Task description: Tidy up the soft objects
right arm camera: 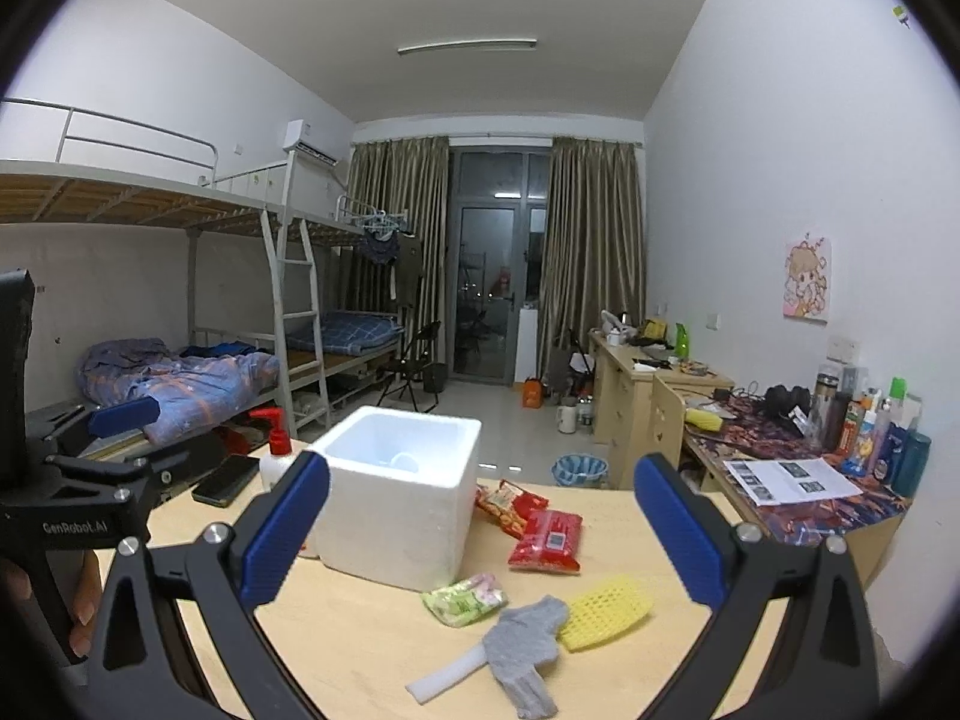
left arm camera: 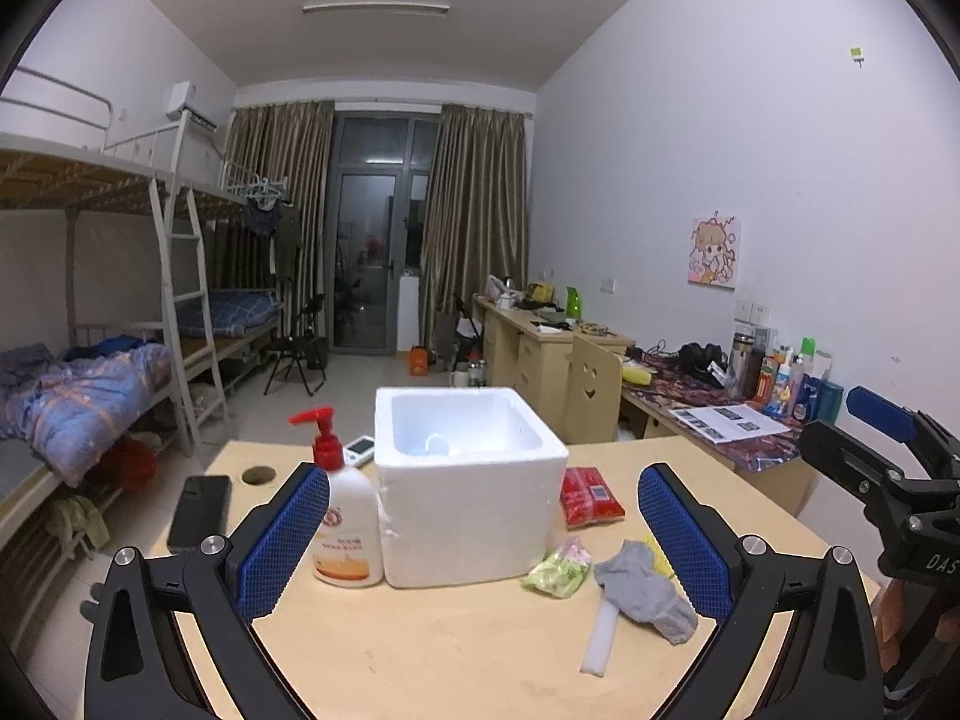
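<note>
A white foam box [left arm camera: 471,483] [right arm camera: 399,495] stands open on the wooden table [left arm camera: 420,654] [right arm camera: 360,636]. To its right lie a grey sock [left arm camera: 645,591] [right arm camera: 525,651], a white foam strip [left arm camera: 600,639] [right arm camera: 444,675], a yellow foam net [right arm camera: 609,603], a green packet [left arm camera: 558,567] [right arm camera: 463,599] and a red tissue pack [left arm camera: 591,495] [right arm camera: 547,540]. My left gripper [left arm camera: 483,540] hovers open before the box. My right gripper [right arm camera: 480,531] is open too, above the soft items, holding nothing. Something small and white sits inside the box.
A lotion pump bottle [left arm camera: 345,516] [right arm camera: 277,456] and a black phone [left arm camera: 200,510] [right arm camera: 225,479] sit left of the box. An orange snack bag [right arm camera: 507,504] lies behind the red pack. Desks with clutter line the right wall; bunk beds stand left.
</note>
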`<state>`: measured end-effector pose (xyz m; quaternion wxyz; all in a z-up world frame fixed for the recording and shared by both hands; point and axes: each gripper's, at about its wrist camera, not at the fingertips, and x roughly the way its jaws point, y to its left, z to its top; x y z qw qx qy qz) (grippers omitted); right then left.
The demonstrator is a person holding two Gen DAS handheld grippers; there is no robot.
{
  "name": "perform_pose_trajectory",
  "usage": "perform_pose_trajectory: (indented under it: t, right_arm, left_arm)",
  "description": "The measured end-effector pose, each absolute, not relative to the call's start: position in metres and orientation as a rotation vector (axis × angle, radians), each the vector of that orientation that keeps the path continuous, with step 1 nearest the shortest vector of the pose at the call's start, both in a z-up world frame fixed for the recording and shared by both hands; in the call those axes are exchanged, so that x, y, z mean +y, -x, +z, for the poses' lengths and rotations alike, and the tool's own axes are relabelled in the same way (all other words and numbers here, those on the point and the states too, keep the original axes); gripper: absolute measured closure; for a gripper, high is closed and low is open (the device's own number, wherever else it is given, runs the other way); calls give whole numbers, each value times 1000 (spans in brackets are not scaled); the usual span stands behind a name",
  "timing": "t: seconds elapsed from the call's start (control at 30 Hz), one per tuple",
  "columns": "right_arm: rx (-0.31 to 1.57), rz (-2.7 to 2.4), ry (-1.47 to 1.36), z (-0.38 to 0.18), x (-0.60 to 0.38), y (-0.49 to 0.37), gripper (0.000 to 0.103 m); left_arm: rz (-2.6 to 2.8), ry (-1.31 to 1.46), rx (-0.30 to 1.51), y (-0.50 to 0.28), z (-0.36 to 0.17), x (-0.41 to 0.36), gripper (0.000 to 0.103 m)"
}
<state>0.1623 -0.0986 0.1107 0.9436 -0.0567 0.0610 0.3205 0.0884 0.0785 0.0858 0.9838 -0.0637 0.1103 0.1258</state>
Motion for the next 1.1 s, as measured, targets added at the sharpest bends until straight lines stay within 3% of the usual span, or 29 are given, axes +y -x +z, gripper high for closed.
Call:
perform_pose_trajectory:
  t: [0.77,1.1]
  right_arm:
    - [223,631,103,27,-129,-155,0]
    - [253,652,108,12,-124,-152,0]
  left_arm:
    - [192,222,310,-90,-10,64,0]
    - [178,227,341,-87,-23,62,0]
